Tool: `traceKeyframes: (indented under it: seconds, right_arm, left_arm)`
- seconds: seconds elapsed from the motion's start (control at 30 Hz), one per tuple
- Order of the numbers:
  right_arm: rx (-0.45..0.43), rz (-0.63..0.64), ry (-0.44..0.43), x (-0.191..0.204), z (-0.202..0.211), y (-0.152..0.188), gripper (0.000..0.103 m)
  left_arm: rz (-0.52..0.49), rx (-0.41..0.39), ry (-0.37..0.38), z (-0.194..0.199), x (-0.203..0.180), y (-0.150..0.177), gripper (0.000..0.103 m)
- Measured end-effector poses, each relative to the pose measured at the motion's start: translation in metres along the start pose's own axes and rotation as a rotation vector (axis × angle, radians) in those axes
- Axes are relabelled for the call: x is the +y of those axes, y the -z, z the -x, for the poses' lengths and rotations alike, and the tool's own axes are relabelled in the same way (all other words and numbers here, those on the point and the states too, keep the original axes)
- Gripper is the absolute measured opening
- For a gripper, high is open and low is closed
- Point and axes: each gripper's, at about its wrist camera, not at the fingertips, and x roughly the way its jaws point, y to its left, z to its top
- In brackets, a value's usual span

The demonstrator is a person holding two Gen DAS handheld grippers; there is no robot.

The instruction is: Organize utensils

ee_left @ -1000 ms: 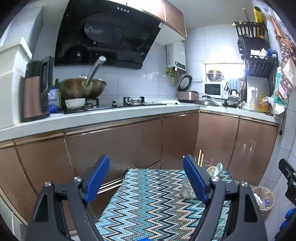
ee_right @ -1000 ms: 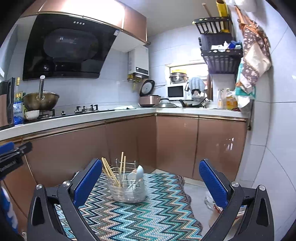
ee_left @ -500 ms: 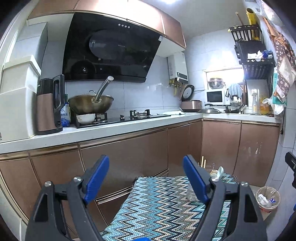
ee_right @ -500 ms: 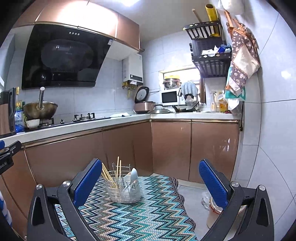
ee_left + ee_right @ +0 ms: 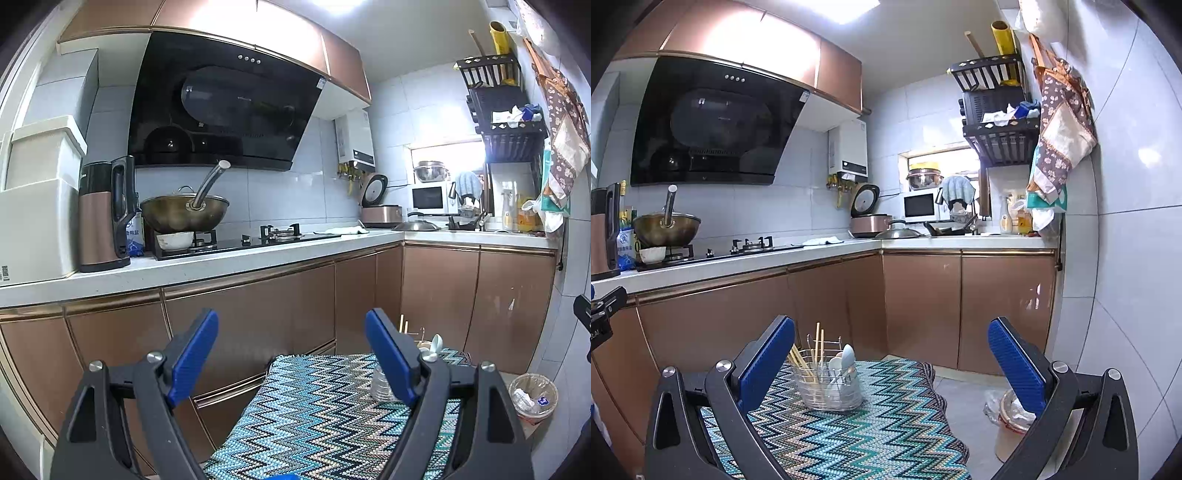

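I have both grippers held above the zigzag-patterned cloth (image 5: 871,424), each pointing toward the kitchen cabinets (image 5: 923,306) rather than down at the work. My left gripper (image 5: 291,354) has its blue-padded fingers (image 5: 194,354) spread wide with nothing between them, and my right gripper (image 5: 892,356) is likewise splayed apart and holding nothing. The wire utensil basket (image 5: 827,386) stands upright on the cloth, toward its far end, and in the right wrist view it sits just beside the left-hand finger of that gripper, clear of it. Inside the basket I see wooden chopsticks (image 5: 816,347) leaning and poking up on the left side, and pale spoons (image 5: 846,356) with their bowls up on the right. From the left wrist view the same basket is mostly hidden behind the right-hand finger; only its clear lower part, chopstick tips and a spoon show. On the floor by the tiled wall sits a small waste bin (image 5: 532,395) with scraps in it. Beyond, on the white counter (image 5: 221,266), a wok (image 5: 184,216) rests on the stove, a kettle (image 5: 105,218) stands to its left, and a microwave (image 5: 921,206) sits in the far corner.
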Motion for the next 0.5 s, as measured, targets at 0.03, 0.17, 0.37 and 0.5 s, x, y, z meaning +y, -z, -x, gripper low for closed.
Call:
traceKeyframes:
  seconds: [0.03, 0.17, 0.37, 0.5]
  right_arm:
    - [-0.001, 0.001, 0.001, 0.0003, 0.0006, -0.0001, 0.103]
    - [-0.003, 0.011, 0.006, 0.0028, 0.0018, 0.0001, 0.103]
    - [0.000, 0.022, 0.008, 0.0055, 0.0011, 0.0006, 0.103]
    - [0.004, 0.030, 0.007, 0.0081, -0.0004, 0.0011, 0.103]
  left_arm:
    - [0.000, 0.001, 0.000, 0.0002, -0.0002, 0.0000, 0.081]
    - [-0.001, 0.002, 0.001, 0.0027, -0.0008, 0.0008, 0.081]
    - [0.000, 0.012, 0.001, 0.0002, -0.0016, 0.0018, 0.081]
    - [0.001, 0.017, 0.001, -0.0028, -0.0019, 0.0030, 0.081]
